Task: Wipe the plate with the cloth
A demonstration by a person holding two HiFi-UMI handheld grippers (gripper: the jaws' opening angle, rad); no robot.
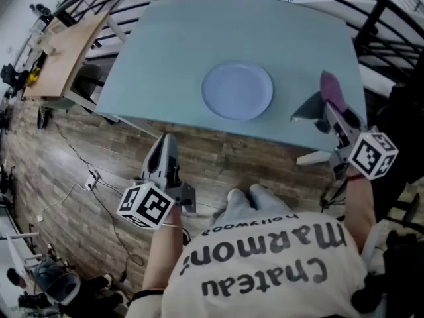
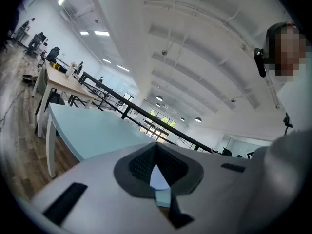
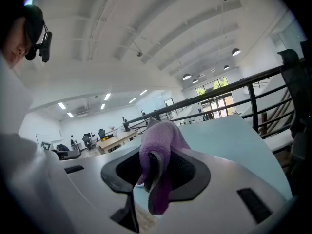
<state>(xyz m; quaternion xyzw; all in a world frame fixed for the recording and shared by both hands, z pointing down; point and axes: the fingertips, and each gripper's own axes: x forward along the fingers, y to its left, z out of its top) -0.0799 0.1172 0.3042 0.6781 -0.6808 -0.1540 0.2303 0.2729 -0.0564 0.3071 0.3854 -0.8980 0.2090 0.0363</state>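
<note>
A pale blue round plate (image 1: 237, 89) lies on the light teal table (image 1: 165, 52), near its front edge. My right gripper (image 1: 329, 106) reaches over the table's front right corner, to the right of the plate, shut on a purple cloth (image 1: 332, 91). In the right gripper view the cloth (image 3: 158, 155) is folded between the jaws and hangs out below them. My left gripper (image 1: 163, 152) hangs over the wooden floor in front of the table, short of the plate, shut with nothing in it. Through its jaws a sliver of the plate (image 2: 159, 178) shows.
A wooden desk (image 1: 63, 55) stands to the left of the table. Black railings (image 1: 381, 18) run behind and to the right. Cables (image 1: 73, 191) lie on the wooden floor at left. The person's shirt (image 1: 265, 264) fills the lower middle of the head view.
</note>
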